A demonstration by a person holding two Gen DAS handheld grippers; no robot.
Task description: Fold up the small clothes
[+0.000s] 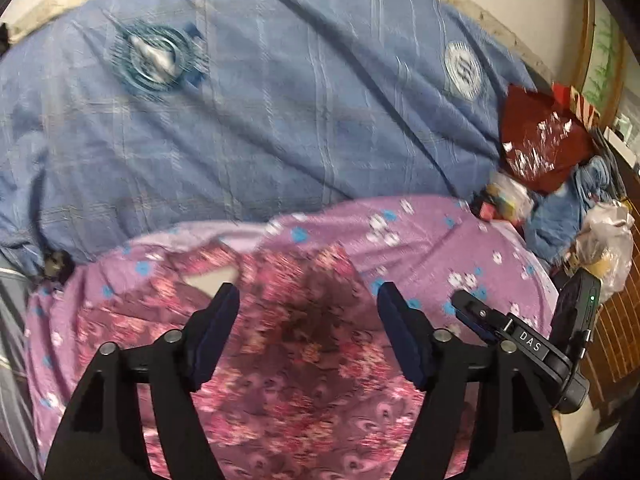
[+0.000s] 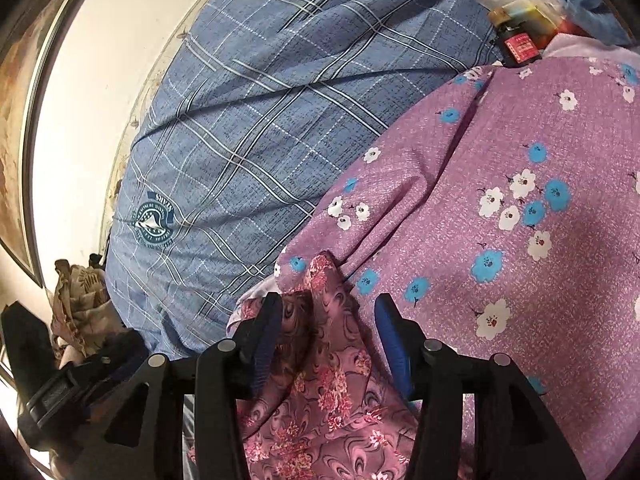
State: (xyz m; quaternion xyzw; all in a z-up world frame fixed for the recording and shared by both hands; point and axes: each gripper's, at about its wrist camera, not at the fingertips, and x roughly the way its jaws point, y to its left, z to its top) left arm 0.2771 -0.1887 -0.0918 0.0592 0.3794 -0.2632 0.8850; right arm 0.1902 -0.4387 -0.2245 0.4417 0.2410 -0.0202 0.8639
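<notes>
A small mauve garment with a pink flower print (image 1: pixel 304 344) lies on a purple flowered sheet (image 1: pixel 432 236). My left gripper (image 1: pixel 308 312) is open just above the garment, its fingers apart on either side of it. The right gripper's body also shows in the left wrist view (image 1: pixel 520 340) at the right edge. In the right wrist view the garment (image 2: pixel 324 368) is bunched into a raised fold between my right gripper's (image 2: pixel 326 316) fingers, which stand apart; the left pad touches the cloth.
A blue checked blanket (image 1: pixel 256 120) covers the bed behind the purple sheet (image 2: pixel 520 200). A dark red cloth (image 1: pixel 540 140), plastic bags (image 1: pixel 604 240) and a small bottle (image 2: pixel 516 44) lie at the bed's far end. A white wall (image 2: pixel 100 100) runs along the bed.
</notes>
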